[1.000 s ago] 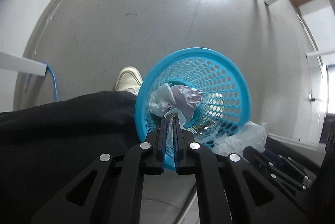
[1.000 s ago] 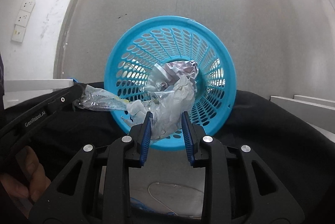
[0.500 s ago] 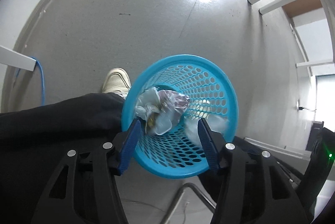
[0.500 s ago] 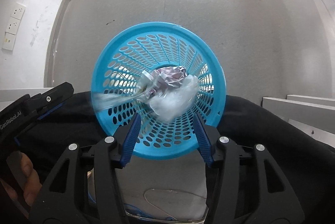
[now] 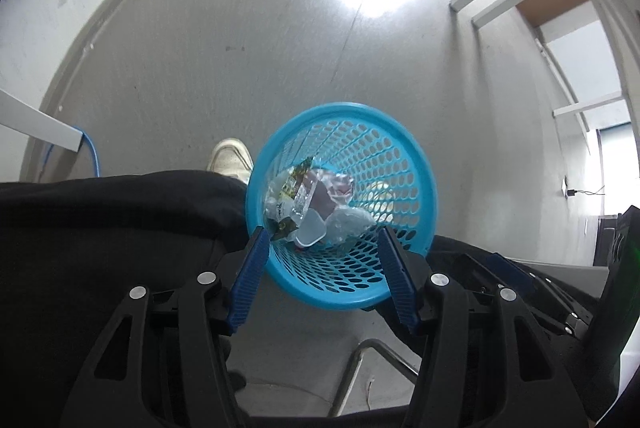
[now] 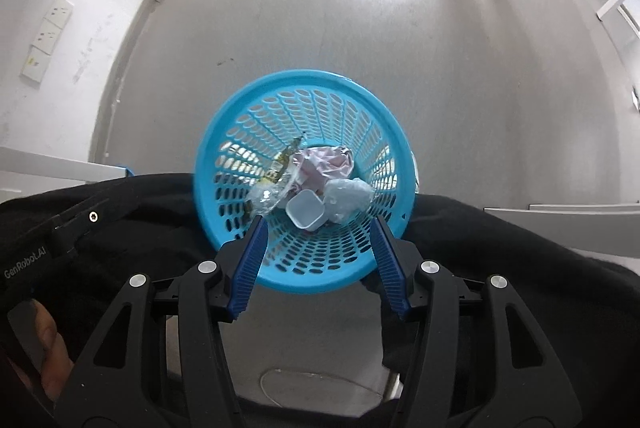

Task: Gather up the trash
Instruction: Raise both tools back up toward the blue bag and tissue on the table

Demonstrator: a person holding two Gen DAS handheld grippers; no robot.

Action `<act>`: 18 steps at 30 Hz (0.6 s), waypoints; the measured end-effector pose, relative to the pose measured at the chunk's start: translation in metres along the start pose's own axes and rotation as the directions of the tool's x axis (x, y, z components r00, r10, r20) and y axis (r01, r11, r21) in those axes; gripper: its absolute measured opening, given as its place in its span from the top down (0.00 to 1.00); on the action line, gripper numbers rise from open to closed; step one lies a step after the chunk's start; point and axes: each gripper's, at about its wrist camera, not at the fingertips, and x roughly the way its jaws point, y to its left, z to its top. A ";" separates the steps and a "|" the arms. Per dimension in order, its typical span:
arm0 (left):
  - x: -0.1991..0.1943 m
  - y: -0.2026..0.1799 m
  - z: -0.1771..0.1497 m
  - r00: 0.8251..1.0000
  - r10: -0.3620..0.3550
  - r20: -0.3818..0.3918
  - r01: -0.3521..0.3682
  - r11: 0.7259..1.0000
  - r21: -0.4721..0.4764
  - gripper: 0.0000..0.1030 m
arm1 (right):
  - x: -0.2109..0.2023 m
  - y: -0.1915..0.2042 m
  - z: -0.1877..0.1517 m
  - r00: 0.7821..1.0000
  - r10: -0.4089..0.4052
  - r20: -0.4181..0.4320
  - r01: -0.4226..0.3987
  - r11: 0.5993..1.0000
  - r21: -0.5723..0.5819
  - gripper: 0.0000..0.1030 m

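A second before, both tools had been down at the rim of the blue basket [image 5: 416, 163], the left hand-held gripper [image 5: 322, 278] pinched tight on a clear wrapper and the right hand-held gripper [image 6: 318, 266] closing around a crumpled plastic bag. By this moment both had let go and pulled upward: each pair of blue pads stood apart with nothing between them, and the basket showed through the gap.

The trash [image 6: 316, 183] lay loose at the bottom of the basket. In the right wrist view a small white cup [image 6: 306, 214] sat at about 6 o'clock in the pile, the pale bag [image 6: 348, 199] at 4 o'clock, a pinkish crumple [image 6: 324, 163] at 12 and the clear wrapper [image 6: 268, 193] at 9. The basket stood on the grey floor [image 6: 320, 27] between the person's dark trouser legs [image 5: 120, 228].

That batch looked delivered. Nothing else to pick up showed on the floor in either view, so whether more remained could not be told.
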 end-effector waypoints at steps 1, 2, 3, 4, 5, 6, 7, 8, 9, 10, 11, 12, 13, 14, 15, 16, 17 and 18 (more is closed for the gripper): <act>-0.008 -0.001 -0.004 1.000 -0.004 0.022 0.003 1.000 0.008 0.46 | -0.008 0.000 -0.004 1.000 0.016 0.017 -0.016 1.000 0.001 0.49; -0.017 -0.002 -0.009 0.999 -0.009 0.047 0.007 1.000 0.022 0.46 | -0.016 0.001 -0.008 0.999 0.028 0.034 -0.028 1.000 -0.002 0.48; -0.022 -0.004 -0.013 0.998 -0.009 0.061 0.007 0.999 0.038 0.46 | -0.026 0.001 -0.013 0.998 0.040 0.055 -0.040 0.999 -0.007 0.47; -0.026 -0.007 -0.016 0.997 -0.005 0.071 0.001 0.998 0.061 0.46 | -0.033 0.003 -0.018 0.996 0.052 0.069 -0.051 0.999 -0.014 0.47; -0.030 -0.009 -0.019 0.996 0.005 0.084 -0.013 0.996 0.086 0.46 | -0.040 0.004 -0.022 0.995 0.061 0.082 -0.060 0.998 -0.023 0.47; -0.035 -0.011 -0.022 0.995 0.014 0.097 -0.024 0.994 0.104 0.46 | -0.047 0.006 -0.027 0.993 0.065 0.096 -0.063 0.998 -0.029 0.47; -0.040 -0.013 -0.025 0.994 0.015 0.111 -0.029 0.992 0.119 0.46 | -0.054 0.008 -0.032 0.992 0.064 0.111 -0.060 0.997 -0.037 0.47; -0.046 -0.015 -0.028 0.992 0.017 0.128 -0.035 0.990 0.138 0.46 | -0.059 0.011 -0.036 0.990 0.062 0.123 -0.057 0.997 -0.049 0.47; -0.053 -0.018 -0.032 0.989 0.021 0.144 -0.044 0.986 0.160 0.46 | -0.066 0.013 -0.041 0.989 0.059 0.133 -0.051 0.997 -0.064 0.47; -0.060 -0.020 -0.037 0.987 0.024 0.161 -0.054 0.981 0.186 0.46 | -0.072 0.015 -0.046 0.988 0.054 0.144 -0.043 0.996 -0.075 0.47; -0.068 -0.022 -0.041 0.984 0.025 0.174 -0.061 0.977 0.205 0.46 | -0.078 0.017 -0.050 0.987 0.050 0.153 -0.038 0.996 -0.085 0.47; -0.076 -0.023 -0.046 0.981 0.023 0.191 -0.067 0.972 0.225 0.45 | -0.085 0.017 -0.055 0.985 0.049 0.163 -0.035 0.995 -0.088 0.46; -0.084 -0.025 -0.051 0.978 0.021 0.208 -0.072 0.967 0.245 0.44 | -0.092 0.016 -0.060 0.984 0.053 0.172 -0.038 0.995 -0.088 0.45; -0.094 -0.027 -0.057 0.974 0.017 0.226 -0.079 0.960 0.268 0.43 | -0.098 0.016 -0.063 0.982 0.053 0.182 -0.037 0.995 -0.089 0.45; -0.103 -0.028 -0.061 0.971 0.012 0.239 -0.082 0.955 0.285 0.41 | -0.105 0.016 -0.067 0.980 0.053 0.193 -0.035 0.995 -0.096 0.44; -0.113 -0.029 -0.067 0.967 0.004 0.255 -0.083 0.951 0.299 0.40 | -0.112 0.017 -0.071 0.977 0.054 0.204 -0.033 0.994 -0.104 0.43; -0.124 -0.029 -0.072 0.962 -0.004 0.273 -0.084 0.947 0.310 0.38 | -0.119 0.017 -0.076 0.974 0.055 0.218 -0.032 0.994 -0.109 0.43; -0.135 -0.029 -0.077 0.957 -0.013 0.289 -0.082 0.945 0.317 0.36 | -0.127 0.017 -0.082 0.971 0.060 0.230 -0.034 0.993 -0.114 0.42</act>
